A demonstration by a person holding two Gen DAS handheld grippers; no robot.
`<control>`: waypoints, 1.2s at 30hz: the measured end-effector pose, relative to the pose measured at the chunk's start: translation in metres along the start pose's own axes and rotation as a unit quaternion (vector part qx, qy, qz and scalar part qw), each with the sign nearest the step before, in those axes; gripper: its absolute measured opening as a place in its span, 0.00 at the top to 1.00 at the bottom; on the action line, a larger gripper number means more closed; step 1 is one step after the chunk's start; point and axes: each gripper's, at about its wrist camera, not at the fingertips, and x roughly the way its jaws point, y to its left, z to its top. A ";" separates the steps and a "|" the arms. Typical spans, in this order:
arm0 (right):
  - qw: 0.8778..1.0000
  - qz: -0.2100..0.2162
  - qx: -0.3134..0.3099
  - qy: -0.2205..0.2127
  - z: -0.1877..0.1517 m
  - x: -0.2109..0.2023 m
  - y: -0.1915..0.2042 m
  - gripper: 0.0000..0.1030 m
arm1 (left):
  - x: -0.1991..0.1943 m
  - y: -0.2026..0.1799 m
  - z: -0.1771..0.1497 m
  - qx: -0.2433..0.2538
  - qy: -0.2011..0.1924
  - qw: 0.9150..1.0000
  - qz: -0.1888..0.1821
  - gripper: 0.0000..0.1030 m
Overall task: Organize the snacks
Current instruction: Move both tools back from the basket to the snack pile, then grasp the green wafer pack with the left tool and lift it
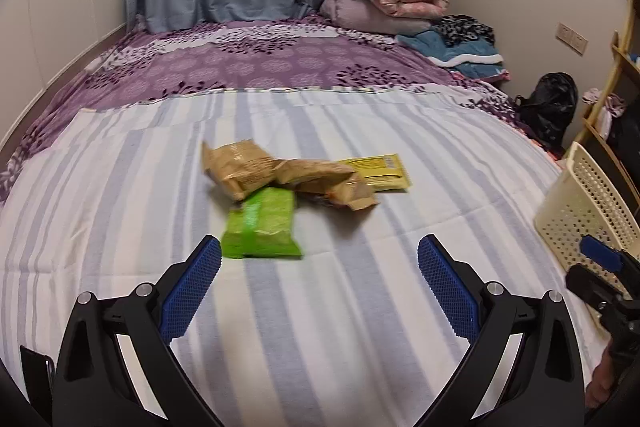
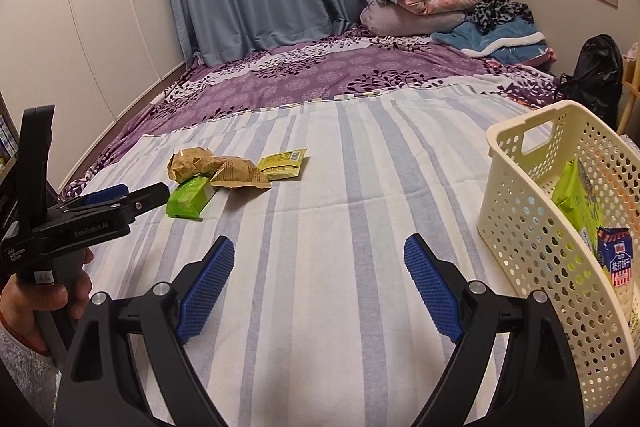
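Green crinkly snack packet [image 1: 262,225] lies nearest my left gripper [image 1: 320,267], jaws wide and empty, ready to straddle it; my right gripper [image 2: 320,267] gapes empty beside the cream perforated plastic basket [image 2: 516,223].

We see both grippers angled downward. Left gripper [image 1: 320,259]: jaws spread wide, nothing between the blue pads [image 1: 192,287]. Right gripper [image 2: 320,259]: same, jaws wide, pads clear. Left hand [image 2: 38,303] wraps the left gripper's handle, sleeve at the wrist.
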 end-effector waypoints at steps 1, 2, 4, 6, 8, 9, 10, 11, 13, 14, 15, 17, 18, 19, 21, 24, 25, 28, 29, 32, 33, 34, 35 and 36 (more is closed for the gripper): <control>1.000 0.001 -0.001 0.001 -0.001 0.001 0.001 0.16 | 0.002 0.007 -0.001 -0.003 0.002 1.000 0.004 0.03; 1.000 0.001 -0.002 0.002 -0.001 0.002 0.001 0.16 | 0.004 0.012 -0.002 -0.006 0.004 1.000 0.009 0.03; 1.000 0.003 -0.003 0.005 -0.002 0.004 0.003 0.16 | 0.012 0.023 -0.003 -0.014 0.012 1.000 0.020 0.03; 1.000 0.005 -0.004 0.007 -0.002 0.006 0.005 0.16 | 0.022 0.029 -0.004 -0.014 0.024 0.999 0.020 0.04; 1.000 0.007 -0.007 0.009 -0.002 0.008 0.007 0.16 | 0.032 0.031 -0.005 -0.008 0.031 0.999 0.013 0.06; 1.000 0.008 -0.008 0.009 -0.002 0.008 0.008 0.16 | 0.036 0.031 -0.004 -0.005 0.033 0.999 0.011 0.07; 1.000 0.009 -0.009 0.010 -0.002 0.009 0.009 0.16 | 0.042 0.030 -0.003 -0.002 0.035 0.999 0.010 0.10; 1.000 0.010 -0.010 0.010 -0.002 0.010 0.009 0.16 | 0.047 0.031 -0.002 0.001 0.037 0.999 0.010 0.12; 1.000 0.010 -0.013 0.012 -0.002 0.011 0.010 0.16 | 0.058 0.031 0.001 0.002 0.043 0.999 0.011 0.16; 1.000 0.010 -0.013 0.012 -0.001 0.011 0.010 0.16 | 0.063 0.032 0.002 0.002 0.045 0.999 0.011 0.20; 1.000 0.010 -0.013 0.013 -0.001 0.012 0.009 0.16 | 0.069 0.034 0.004 0.001 0.048 0.999 0.012 0.23; 1.000 0.008 -0.012 0.015 0.000 0.015 0.008 0.16 | 0.082 0.039 0.007 -0.001 0.061 0.998 0.019 0.26; 1.000 0.007 -0.011 0.017 0.001 0.017 0.007 0.16 | 0.086 0.039 0.008 -0.001 0.063 0.998 0.021 0.26; 1.000 0.007 -0.010 0.018 0.002 0.019 0.007 0.16 | 0.090 0.041 0.009 -0.001 0.065 0.998 0.023 0.26; 1.000 0.007 -0.009 0.021 0.004 0.024 0.007 0.16 | 0.097 0.042 0.010 0.003 0.070 0.997 0.021 0.26; 1.000 0.010 -0.012 0.025 0.006 0.031 0.009 0.16 | 0.106 0.042 0.012 0.010 0.075 0.997 0.020 0.26; 0.999 0.011 -0.014 0.027 0.006 0.034 0.011 0.16 | 0.110 0.042 0.013 0.010 0.077 0.997 0.020 0.26; 0.999 0.015 -0.022 0.031 0.009 0.041 0.017 0.16 | 0.116 0.044 0.013 0.006 0.081 0.997 0.018 0.36; 0.999 0.016 -0.025 0.031 0.010 0.044 0.019 0.16 | 0.116 0.044 0.013 0.007 0.080 0.997 0.015 0.40; 0.999 0.021 -0.031 0.030 0.014 0.052 0.024 0.16 | 0.115 0.042 0.012 0.012 0.079 0.997 0.013 0.42; 0.999 0.026 -0.031 0.028 0.016 0.055 0.026 0.16 | 0.113 0.042 0.011 0.013 0.079 0.997 0.012 0.42; 0.999 0.031 -0.032 0.025 0.018 0.059 0.027 0.16 | 0.112 0.042 0.010 0.014 0.079 0.997 0.011 0.43; 0.998 0.039 -0.032 0.025 0.021 0.063 0.029 0.16 | 0.109 0.043 0.008 0.015 0.078 0.997 0.011 0.43; 0.998 0.048 -0.032 0.026 0.023 0.069 0.030 0.16 | 0.106 0.044 0.006 0.014 0.078 0.997 0.010 0.43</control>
